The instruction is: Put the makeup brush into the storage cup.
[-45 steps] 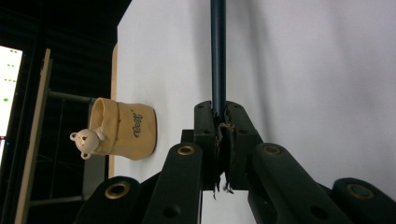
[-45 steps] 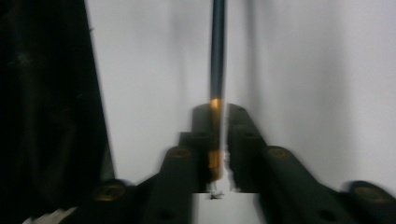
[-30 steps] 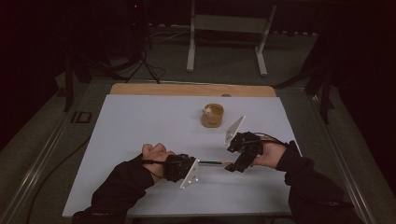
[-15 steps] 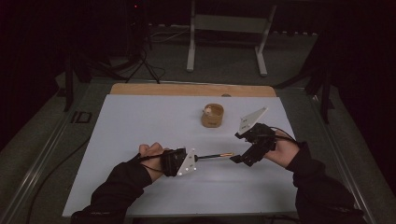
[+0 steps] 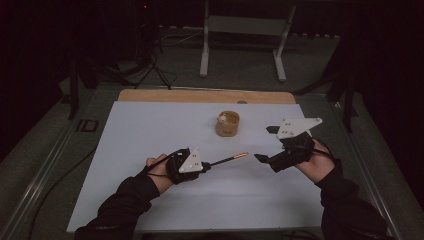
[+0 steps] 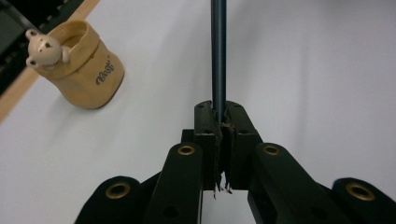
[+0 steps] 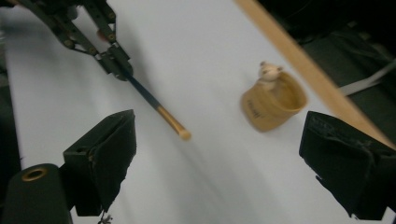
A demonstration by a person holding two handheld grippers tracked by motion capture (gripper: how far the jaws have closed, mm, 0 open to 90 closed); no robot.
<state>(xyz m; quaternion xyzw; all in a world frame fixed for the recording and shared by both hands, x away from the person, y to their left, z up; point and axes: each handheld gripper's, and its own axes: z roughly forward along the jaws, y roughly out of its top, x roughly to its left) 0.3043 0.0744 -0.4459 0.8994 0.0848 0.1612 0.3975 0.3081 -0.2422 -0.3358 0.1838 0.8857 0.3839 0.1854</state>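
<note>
My left gripper (image 5: 206, 165) is shut on the dark end of a thin blue pen (image 5: 227, 160), which sticks out to the right with its orange tip free above the white tabletop (image 5: 150, 135). The left gripper view shows the pen (image 6: 218, 56) clamped between the closed jaws of the left gripper (image 6: 220, 126). My right gripper (image 5: 266, 143) hangs just right of the tip. Its jaws have just been opening and nothing is between them. In the right gripper view, the right gripper (image 7: 219, 140) gapes wide, and beyond it are the pen (image 7: 154, 105) and the left gripper (image 7: 114, 63).
A tan cup with a small bear figure (image 5: 227, 124) stands beyond the pen, near the table's middle; it appears as the cup (image 6: 86, 74) and the cup (image 7: 271, 102). A wooden strip (image 5: 200, 96) runs along the far edge. A metal stand (image 5: 245, 30) is behind the table.
My right gripper has come off the pen's tip, opened wider, and moved right and up. The left gripper still holds the pen, which now points a little more upward.
</note>
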